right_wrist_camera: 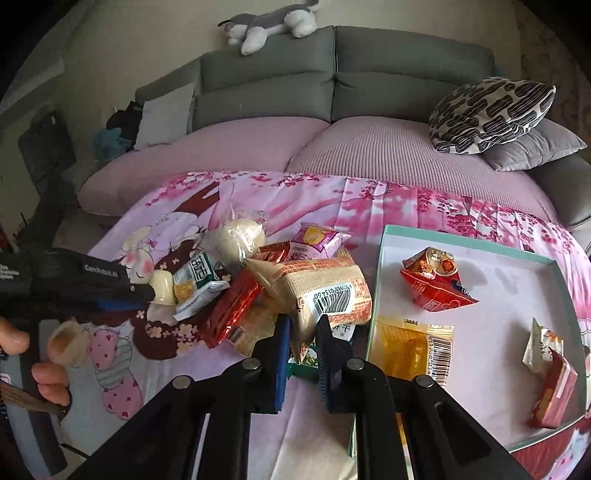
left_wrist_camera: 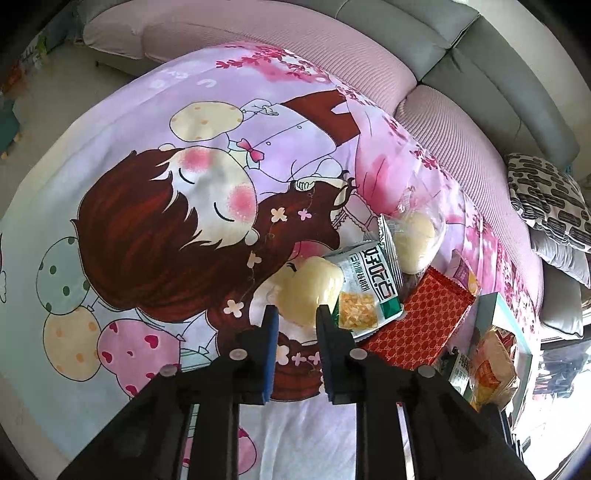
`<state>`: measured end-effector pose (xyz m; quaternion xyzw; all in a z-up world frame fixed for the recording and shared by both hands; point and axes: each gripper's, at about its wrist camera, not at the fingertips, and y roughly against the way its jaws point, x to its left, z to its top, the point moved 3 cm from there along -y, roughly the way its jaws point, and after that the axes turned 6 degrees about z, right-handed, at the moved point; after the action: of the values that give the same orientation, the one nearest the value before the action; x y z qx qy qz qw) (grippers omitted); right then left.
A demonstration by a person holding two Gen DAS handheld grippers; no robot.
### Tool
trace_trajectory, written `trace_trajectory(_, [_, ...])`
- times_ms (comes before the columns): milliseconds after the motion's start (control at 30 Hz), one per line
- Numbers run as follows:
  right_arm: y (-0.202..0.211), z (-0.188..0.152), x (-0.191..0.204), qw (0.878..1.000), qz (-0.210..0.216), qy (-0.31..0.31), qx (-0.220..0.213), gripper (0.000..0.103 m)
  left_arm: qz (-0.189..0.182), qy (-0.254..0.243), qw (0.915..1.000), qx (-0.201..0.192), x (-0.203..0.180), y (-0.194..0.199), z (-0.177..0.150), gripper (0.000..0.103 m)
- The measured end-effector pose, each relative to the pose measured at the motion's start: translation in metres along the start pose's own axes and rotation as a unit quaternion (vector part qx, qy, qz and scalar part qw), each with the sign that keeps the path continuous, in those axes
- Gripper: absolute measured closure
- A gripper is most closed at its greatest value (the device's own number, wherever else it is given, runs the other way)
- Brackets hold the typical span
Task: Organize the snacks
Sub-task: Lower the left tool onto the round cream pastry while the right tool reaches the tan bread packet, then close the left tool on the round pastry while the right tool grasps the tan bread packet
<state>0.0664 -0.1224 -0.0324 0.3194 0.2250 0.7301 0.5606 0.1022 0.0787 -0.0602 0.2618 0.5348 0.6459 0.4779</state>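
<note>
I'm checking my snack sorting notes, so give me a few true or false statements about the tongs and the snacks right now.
1. The right tongs grip a beige barcoded packet. True.
2. The teal-rimmed box is empty. False: it holds several snacks, including a red packet and an orange packet.
3. A plush toy lies on the sofa back. True.
4. The left tongs hold nothing. False: they are closed on a pale bun.
</note>
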Motion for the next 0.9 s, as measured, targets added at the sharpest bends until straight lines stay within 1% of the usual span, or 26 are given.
trace_trajectory(133, [0.002,0.000,0.002,1.000,0.005,0.003,-0.001,0.089,0.000,0.002,1.0000,-0.002,0.002,0.002,0.002,0.086])
trace_trajectory(200, [0.002,0.000,0.006,1.000,0.014,0.015,0.002,0.089,0.001,0.003,1.0000,0.000,0.002,0.002,0.002,0.086])
trace_trajectory(267, [0.000,-0.003,0.010,1.000,0.015,0.025,0.009,0.089,0.004,0.002,1.0000,0.002,0.001,0.001,0.001,0.086])
trace_trajectory(367, [-0.004,-0.008,0.014,0.998,0.016,0.042,0.033,0.089,0.009,0.000,0.9999,0.006,0.000,0.000,0.000,0.086])
trace_trajectory(433, [-0.008,-0.013,0.014,0.997,0.007,0.049,0.051,0.089,0.017,-0.004,0.9998,0.010,-0.001,-0.002,-0.003,0.086])
trace_trajectory(567, [-0.018,-0.024,0.008,0.995,0.000,0.042,0.090,0.089,0.033,-0.008,0.9990,0.028,0.002,-0.009,-0.011,0.086])
trace_trajectory(700, [-0.022,-0.031,-0.004,0.993,-0.006,0.021,0.114,0.089,0.030,0.005,0.9977,0.060,0.007,-0.022,-0.021,0.086])
trace_trajectory(767, [-0.022,-0.033,-0.008,0.993,-0.009,0.014,0.120,0.089,0.027,0.006,0.9977,0.062,0.007,-0.020,-0.025,0.086])
trace_trajectory(833, [-0.022,-0.035,-0.012,0.992,-0.013,0.009,0.126,0.089,0.014,0.010,0.9980,0.060,0.005,-0.015,-0.030,0.086])
trace_trajectory(867, [-0.022,-0.035,-0.013,0.992,-0.013,0.005,0.127,0.089,0.008,0.013,0.9980,0.061,0.006,-0.014,-0.032,0.083])
trace_trajectory(900, [-0.022,-0.036,-0.015,0.992,-0.014,0.003,0.129,0.089,0.003,0.017,0.9978,0.064,0.006,-0.013,-0.033,0.073])
